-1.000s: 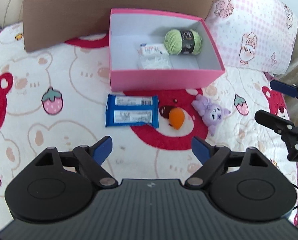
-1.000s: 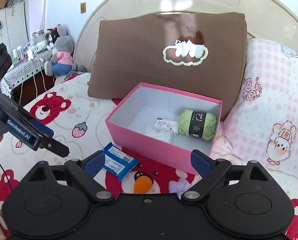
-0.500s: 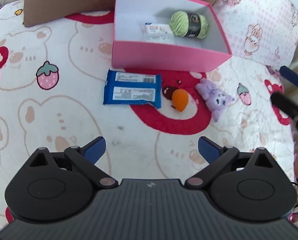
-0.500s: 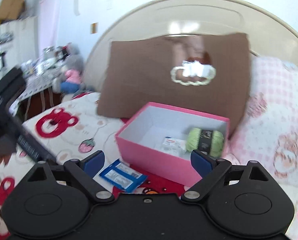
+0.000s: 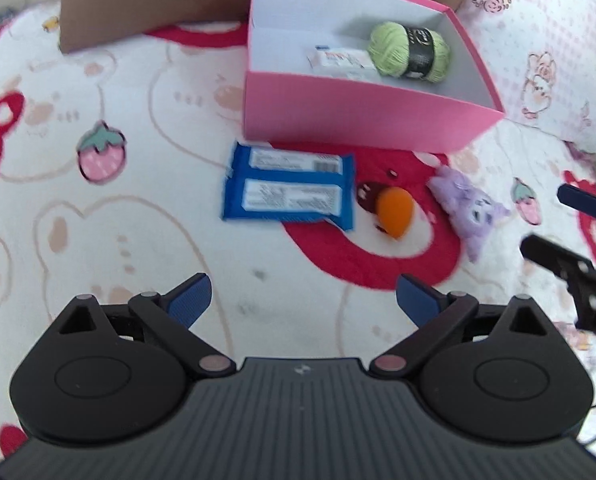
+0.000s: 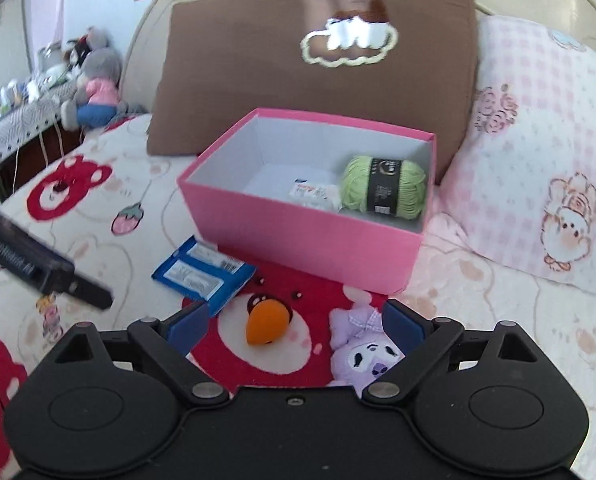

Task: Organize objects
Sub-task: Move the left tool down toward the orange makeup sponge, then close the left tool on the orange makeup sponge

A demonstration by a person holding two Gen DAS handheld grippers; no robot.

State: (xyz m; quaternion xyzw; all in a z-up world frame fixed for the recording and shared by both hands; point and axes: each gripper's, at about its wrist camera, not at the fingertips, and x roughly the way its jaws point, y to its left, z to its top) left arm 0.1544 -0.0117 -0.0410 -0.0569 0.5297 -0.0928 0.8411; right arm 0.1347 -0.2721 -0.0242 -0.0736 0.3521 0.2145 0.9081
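A pink box [image 5: 358,120] [image 6: 298,236] sits on the bed and holds a green yarn ball [image 5: 410,50] [image 6: 384,186] and a white packet [image 5: 340,59] [image 6: 316,194]. In front of it lie a blue wrapper pack [image 5: 289,190] [image 6: 201,276], an orange sponge [image 5: 396,212] [image 6: 265,322] and a purple plush [image 5: 468,204] [image 6: 364,350]. My left gripper [image 5: 304,300] is open and empty above the blanket, short of the blue pack. My right gripper [image 6: 295,326] is open and empty, low over the sponge and plush; it also shows in the left wrist view [image 5: 554,224].
A brown pillow [image 6: 318,60] and a pink checked pillow [image 6: 538,152] stand behind the box. The bear-print blanket [image 5: 97,200] covers the bed. Stuffed toys [image 6: 93,88] sit on a side table at far left. The left gripper's body [image 6: 37,268] juts in from the left.
Both grippers have moved forward and down toward the objects in front of the box. The right gripper now has the sponge and plush close between its fingers. Both stayed open.
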